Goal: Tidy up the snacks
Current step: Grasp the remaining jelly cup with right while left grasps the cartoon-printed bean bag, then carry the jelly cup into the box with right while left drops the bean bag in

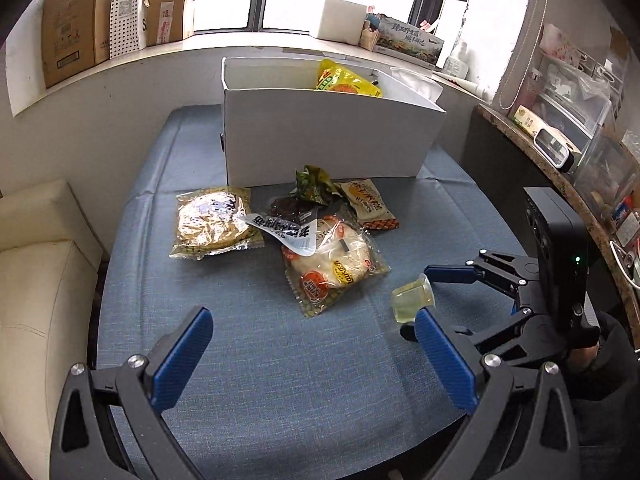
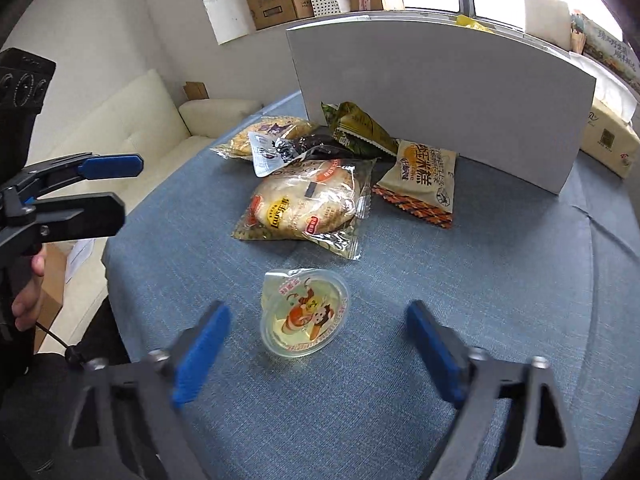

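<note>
A small clear jelly cup [image 2: 304, 314] with a cartoon lid lies on the blue tablecloth, just ahead of and between my open right gripper's [image 2: 318, 320] fingers; it also shows in the left wrist view [image 1: 412, 300]. My left gripper [image 1: 312, 330] is open and empty above the near cloth. A pile of snack packets lies in front of a white box [image 1: 320, 136]: a round bread packet [image 1: 334, 268], a flat cracker packet [image 1: 212, 222], an orange-trimmed cake packet [image 1: 370, 204], a green packet [image 1: 314, 186]. A yellow bag [image 1: 346, 80] sits inside the box.
A cream sofa [image 1: 36, 280] stands left of the table. A counter [image 1: 568, 176] with clutter runs along the right. Cardboard boxes [image 1: 76, 24] stand on the windowsill behind. A tissue box [image 2: 608, 140] sits right of the white box.
</note>
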Action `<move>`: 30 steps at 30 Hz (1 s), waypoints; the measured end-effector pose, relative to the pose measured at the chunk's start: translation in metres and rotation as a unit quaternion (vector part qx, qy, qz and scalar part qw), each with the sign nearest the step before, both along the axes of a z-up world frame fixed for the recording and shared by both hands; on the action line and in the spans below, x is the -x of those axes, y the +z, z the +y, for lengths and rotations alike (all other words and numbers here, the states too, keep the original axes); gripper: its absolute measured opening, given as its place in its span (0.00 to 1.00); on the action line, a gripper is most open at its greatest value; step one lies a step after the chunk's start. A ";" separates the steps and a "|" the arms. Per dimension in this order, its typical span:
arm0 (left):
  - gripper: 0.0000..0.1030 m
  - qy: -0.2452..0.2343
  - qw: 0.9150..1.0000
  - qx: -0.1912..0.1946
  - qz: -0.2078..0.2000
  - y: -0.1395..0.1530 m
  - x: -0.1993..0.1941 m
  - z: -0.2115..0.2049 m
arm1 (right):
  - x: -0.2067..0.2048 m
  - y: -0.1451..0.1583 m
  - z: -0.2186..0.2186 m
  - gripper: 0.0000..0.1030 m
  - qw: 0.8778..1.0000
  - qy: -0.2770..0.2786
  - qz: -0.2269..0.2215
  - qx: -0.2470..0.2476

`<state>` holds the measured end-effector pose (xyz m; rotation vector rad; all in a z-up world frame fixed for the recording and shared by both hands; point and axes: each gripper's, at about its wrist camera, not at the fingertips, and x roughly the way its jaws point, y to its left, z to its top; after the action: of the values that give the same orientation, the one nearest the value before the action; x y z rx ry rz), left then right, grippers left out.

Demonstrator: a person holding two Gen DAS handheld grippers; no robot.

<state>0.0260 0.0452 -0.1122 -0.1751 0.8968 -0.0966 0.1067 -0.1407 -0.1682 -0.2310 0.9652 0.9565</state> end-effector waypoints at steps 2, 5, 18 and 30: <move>1.00 0.001 1.000 -0.004 0.002 -0.002 -0.001 0.000 | 0.000 0.001 0.002 0.49 1.000 0.001 -0.003 -0.001; 1.00 0.003 1.000 -0.009 0.003 -0.003 -0.001 0.000 | 0.000 0.003 0.003 0.48 1.000 0.000 -0.004 0.006; 1.00 0.032 0.997 -0.069 0.026 -0.020 -0.038 0.042 | 0.005 0.033 -0.012 0.48 0.998 -0.043 -0.023 -0.029; 1.00 -0.034 0.994 -0.071 0.078 -0.070 -0.122 0.074 | 0.007 0.034 -0.027 0.48 0.996 -0.076 -0.007 -0.048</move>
<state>0.1476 0.1188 -0.1825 -0.0198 1.0624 -0.0823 0.0993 -0.1672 -0.1341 -0.0831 0.9079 0.8578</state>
